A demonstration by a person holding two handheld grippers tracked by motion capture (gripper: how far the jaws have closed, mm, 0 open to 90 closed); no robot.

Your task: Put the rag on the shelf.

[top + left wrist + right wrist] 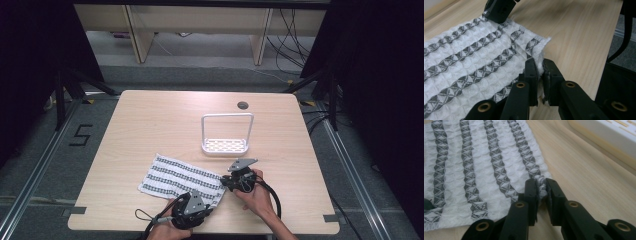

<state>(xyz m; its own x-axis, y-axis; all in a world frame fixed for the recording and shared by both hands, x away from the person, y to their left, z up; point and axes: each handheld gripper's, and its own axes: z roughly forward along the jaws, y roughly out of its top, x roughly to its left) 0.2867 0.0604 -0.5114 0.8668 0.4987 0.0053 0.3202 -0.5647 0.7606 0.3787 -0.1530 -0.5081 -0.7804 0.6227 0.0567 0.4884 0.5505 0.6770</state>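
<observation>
Jaws of the left gripper [539, 75] clamped tight on the cloth's [474, 62] near corner, a white fold of fabric squeezed between the two black pads at bottom centre of the left gripper view. Same story on the right gripper [541, 191]: pinched shut on another corner, a grey-and-white striped bit bunched up between the pads, low centre in the right gripper view.

From up high, left gripper [192, 204] down at bottom centre, right gripper [239, 179] just up and to the right of it, both at the cloth's [177, 176] lower right edge, each in a hand coming in from the bottom. Other gripper's black tip also resting on the cloth edge at upper left of the left gripper view.

Cloth itself lying flat, white waffle weave with dark zigzag stripes, spread diagonally in the lower middle of the high view. All of it on a light wooden table [150, 120]. White rack [226, 135] with a tall hoop handle and slotted base standing just above the cloth, near centre frame, apart from it. Small round cable hole [243, 105] in the tabletop further up, right of centre. Pale edge of that rack [604, 135] at upper right of the right gripper view.
</observation>
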